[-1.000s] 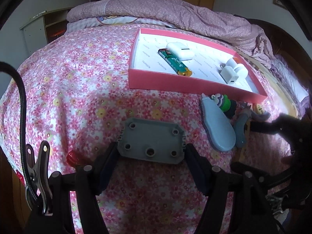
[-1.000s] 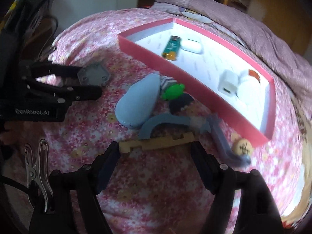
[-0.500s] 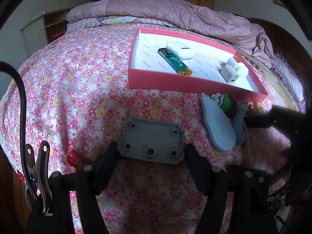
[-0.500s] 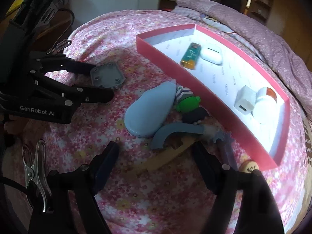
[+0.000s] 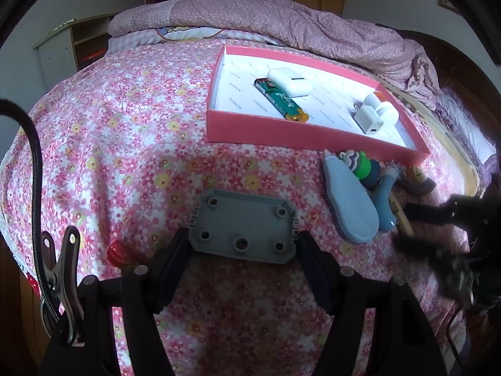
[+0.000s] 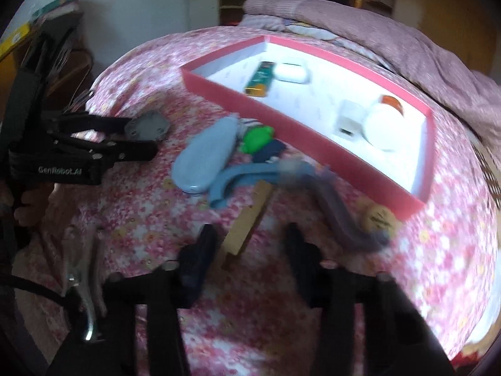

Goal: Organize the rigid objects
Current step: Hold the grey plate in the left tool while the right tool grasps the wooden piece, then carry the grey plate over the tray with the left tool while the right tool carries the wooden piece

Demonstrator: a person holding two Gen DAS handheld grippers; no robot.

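While the left hand keeps its place, the right-hand view has shifted and blurred since a second ago:

Left gripper [image 5: 242, 244]: unchanged from the earlier frames; both pads press on the short ends of the grey mounting plate [image 5: 242, 227], which sits just above the floral bedspread [image 5: 125, 144].

Right gripper [image 6: 247, 244]: its jaws, wide a second ago, are closing; the wooden strip [image 6: 250, 219] lies between them, and the blur leaves it unclear whether the pads touch it yet.

Wooden strip, change: crosswise between the pads a second ago, now swung lengthwise, its far end pointing toward the blue curved handle [image 6: 238, 178].

Pink tray [image 5: 281, 131]: one, on the bedspread, in the same spot as before.

Tray contents, counted: four things, namely one white earbud case [image 5: 289, 81], one green lighter [image 5: 280, 100], one white charger plug [image 5: 369, 119] and one white round jar [image 6: 383, 128] with an orange label; the plug touches the jar.

Loose items beside the tray's near wall, counted: one light-blue oval case [image 5: 349, 202], one green-and-striped toy figure [image 5: 363, 164], one blue curved handle, one grey curved handle [image 6: 341, 216], one tan round disc [image 6: 379, 217].

Red bead [image 5: 117, 250]: one, on the bedspread just left of the left gripper.

Quilt [image 5: 297, 25]: one, mauve, bunched beyond the tray.
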